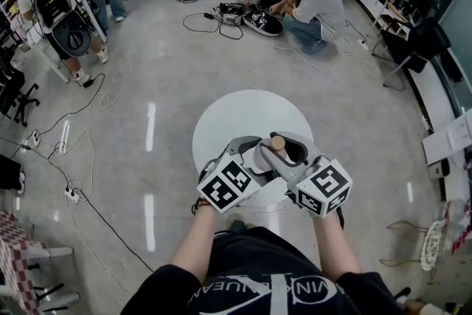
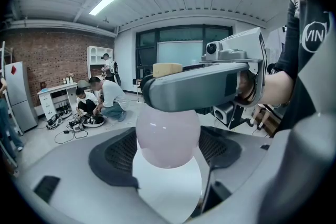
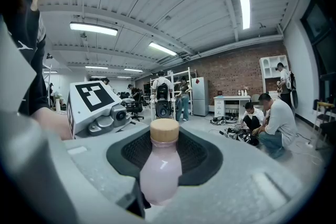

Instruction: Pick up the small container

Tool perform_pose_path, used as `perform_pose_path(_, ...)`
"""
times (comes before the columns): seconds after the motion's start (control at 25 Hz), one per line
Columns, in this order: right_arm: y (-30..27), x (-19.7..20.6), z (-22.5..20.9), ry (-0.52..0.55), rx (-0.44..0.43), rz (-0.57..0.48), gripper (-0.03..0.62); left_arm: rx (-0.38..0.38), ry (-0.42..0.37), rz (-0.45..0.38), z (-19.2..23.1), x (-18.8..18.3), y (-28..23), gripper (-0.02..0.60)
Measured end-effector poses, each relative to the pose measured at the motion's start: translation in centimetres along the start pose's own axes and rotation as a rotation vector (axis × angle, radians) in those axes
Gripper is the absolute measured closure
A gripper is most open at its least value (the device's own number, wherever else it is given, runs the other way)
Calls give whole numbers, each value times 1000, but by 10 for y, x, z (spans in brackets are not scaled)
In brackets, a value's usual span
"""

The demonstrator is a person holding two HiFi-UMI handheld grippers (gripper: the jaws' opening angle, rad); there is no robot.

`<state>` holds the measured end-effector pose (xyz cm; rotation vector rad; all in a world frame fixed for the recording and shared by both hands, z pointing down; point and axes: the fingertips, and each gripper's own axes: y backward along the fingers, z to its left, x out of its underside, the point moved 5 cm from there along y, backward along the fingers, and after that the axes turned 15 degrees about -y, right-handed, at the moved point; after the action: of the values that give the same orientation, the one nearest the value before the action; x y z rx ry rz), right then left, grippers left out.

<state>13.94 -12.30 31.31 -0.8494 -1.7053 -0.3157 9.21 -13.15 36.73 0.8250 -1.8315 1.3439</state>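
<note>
Your left gripper (image 2: 168,136) has its jaws closed on the small bottle (image 2: 167,147). The fat pink belly of the bottle fills the gap from one dark pad (image 2: 118,152) to the other, and both pads look to press on it. The jaws stand just as wide as that belly. Below the jaws, the round white table (image 2: 168,194) shows through the gap. I cannot tell if the bottle's bottom sits on the table or is just over it.

Your right gripper (image 3: 165,148) has its jaws wide apart. The bottle stands between them, right in the middle. These jaws are higher up, at the thin neck and the tan cap (image 3: 164,130). Dark pad shows on both sides of the neck, so nothing squeezes it there. Seen from the left gripper's side, one right jaw runs across in front of the neck. It is just under the cap and above the left jaws.

From above, your two grippers lie side by side and lean in toward each other. Their tips meet at the bottle, and the cap sticks up between the tips. The marker cube (image 3: 93,96) of the left gripper sits just to the left of the right jaws. Far past the jaws, two people (image 1: 306,0) crouch on the floor.
</note>
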Motion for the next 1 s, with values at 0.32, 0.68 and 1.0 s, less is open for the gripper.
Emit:
perform_pose_path(0.32,0,-1,-11,3,3,11,457,18,5,7,4,-2,-11,230)
perform_pose_path(0.68,-4,-1,-16,-4,23,13,457,36,5,9,10,0,-15,230)
perform_pose_path(1.0,-11,3,-22,-12,34,18,457,53,7,19,15,8,-19,230)
